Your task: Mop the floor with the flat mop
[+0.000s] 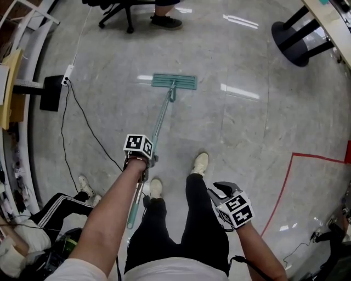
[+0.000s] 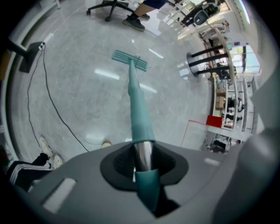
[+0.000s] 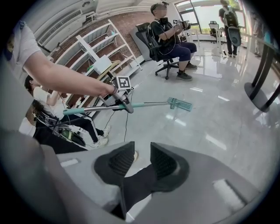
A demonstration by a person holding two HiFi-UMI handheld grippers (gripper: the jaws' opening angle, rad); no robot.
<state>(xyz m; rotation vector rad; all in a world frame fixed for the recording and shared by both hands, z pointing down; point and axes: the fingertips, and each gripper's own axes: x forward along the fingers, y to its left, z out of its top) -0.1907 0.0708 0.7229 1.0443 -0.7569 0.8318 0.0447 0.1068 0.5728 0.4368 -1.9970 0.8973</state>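
The left gripper (image 1: 145, 160) clamps the flat mop (image 1: 164, 110), whose head lies on the floor (image 1: 252, 131) at upper centre, seemingly mid-stroke, while the right gripper (image 1: 220, 193) hangs parted and empty at lower right, so the next move likely calls for a steady pull or sweep.

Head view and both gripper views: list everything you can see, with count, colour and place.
flat mop: one, teal, head flat on the floor ahead, handle slanting back to the person
floor: grey, glossy
cable: one, black, trailing over the floor at left
power strip: one, white, far left
office chair: one, black, far ahead
seated person: one, dark clothes, in the chair
red line: one, on the floor at right
second person: one, black striped trousers, low at left
own legs: two, black trousers, white shoes
left tongs: shut on the mop handle
right tongs: open, empty
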